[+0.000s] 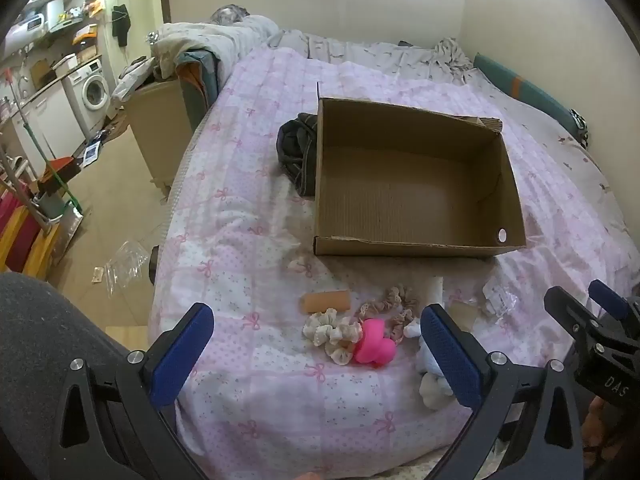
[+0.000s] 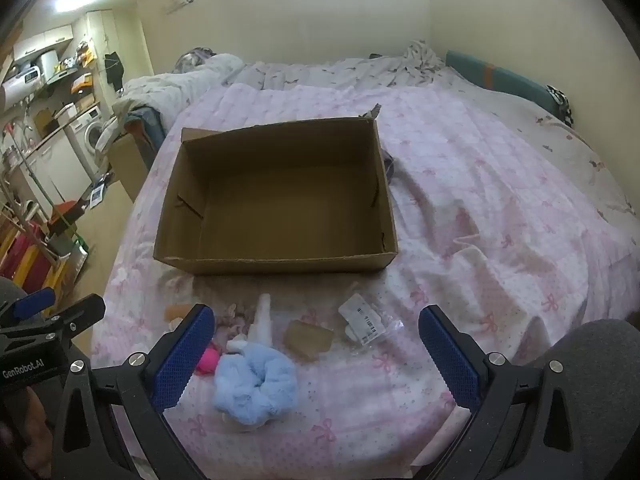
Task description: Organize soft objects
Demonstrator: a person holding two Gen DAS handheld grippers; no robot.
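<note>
An open, empty cardboard box [image 1: 416, 184] [image 2: 280, 200] sits on the pink quilted bed. In front of it lie soft items: a pink plush piece [image 1: 374, 346] [image 2: 208, 362], cream scrunchies [image 1: 328, 330], a beige-pink scrunchie [image 1: 390, 300], a fluffy blue scrunchie [image 2: 256, 384] [image 1: 430, 364], a white fabric piece [image 2: 262, 320]. My left gripper [image 1: 316, 360] is open and empty, hovering just short of the pink piece. My right gripper [image 2: 316, 360] is open and empty, with the blue scrunchie between its fingers' line of sight; it also shows in the left wrist view [image 1: 584, 304].
A tan cardboard tube [image 1: 326, 301], a tan flat pad [image 2: 308, 338] and a clear plastic packet [image 2: 362, 320] lie among the items. A dark bundle of cloth [image 1: 298, 152] rests against the box's left side. The bed edge drops to the floor at left [image 1: 120, 208].
</note>
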